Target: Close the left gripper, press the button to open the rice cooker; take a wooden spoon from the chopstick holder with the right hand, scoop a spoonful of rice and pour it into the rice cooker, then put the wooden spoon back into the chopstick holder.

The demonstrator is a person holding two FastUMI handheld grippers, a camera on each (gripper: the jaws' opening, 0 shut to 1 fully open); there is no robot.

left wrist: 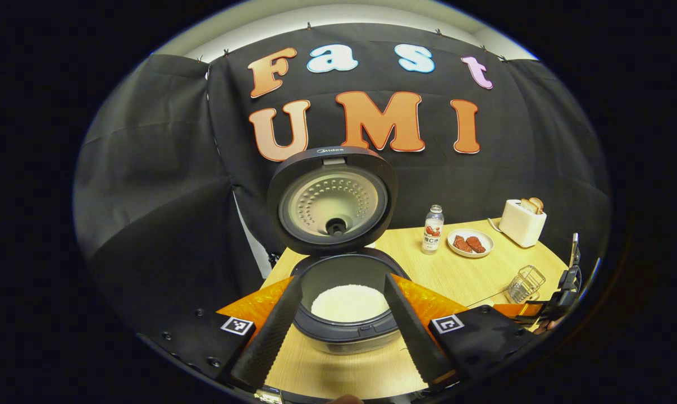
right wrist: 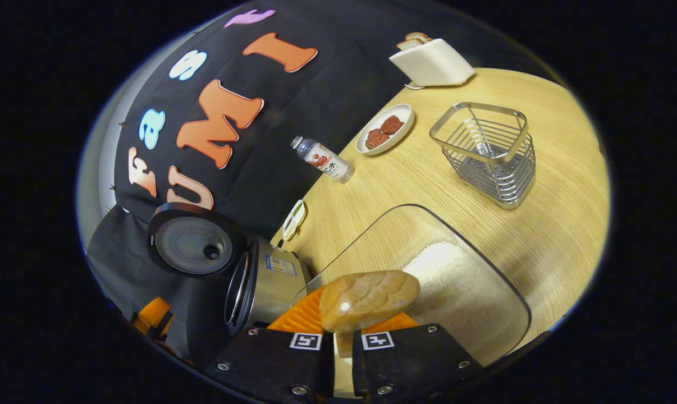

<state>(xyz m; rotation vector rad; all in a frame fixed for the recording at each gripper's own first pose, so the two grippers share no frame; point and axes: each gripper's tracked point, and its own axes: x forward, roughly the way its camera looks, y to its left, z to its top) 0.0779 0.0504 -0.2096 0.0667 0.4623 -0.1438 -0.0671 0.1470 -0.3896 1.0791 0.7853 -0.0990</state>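
The rice cooker [left wrist: 344, 331] stands with its lid [left wrist: 332, 205] raised, and white rice [left wrist: 350, 302] lies in its pot. My left gripper [left wrist: 343, 280] is open, its two black fingers [left wrist: 271, 331] spread either side of the cooker's front rim. My right gripper [right wrist: 344, 336] is shut on the handle of the wooden spoon [right wrist: 369, 300]. The spoon's bowl hovers over the near end of a clear container [right wrist: 484, 269] that has rice [right wrist: 456, 286] in it. The wire chopstick holder [right wrist: 487, 151] stands upright beyond the container. In the right gripper view the cooker [right wrist: 262, 286] is at the lower left.
A small bottle [left wrist: 433, 229], a plate with red food [left wrist: 470, 243] and a white toaster [left wrist: 522, 223] line the back of the wooden table [left wrist: 462, 275]. A small white and green object [right wrist: 293, 220] lies by the cooker. The other gripper [left wrist: 563, 286] is at the right edge.
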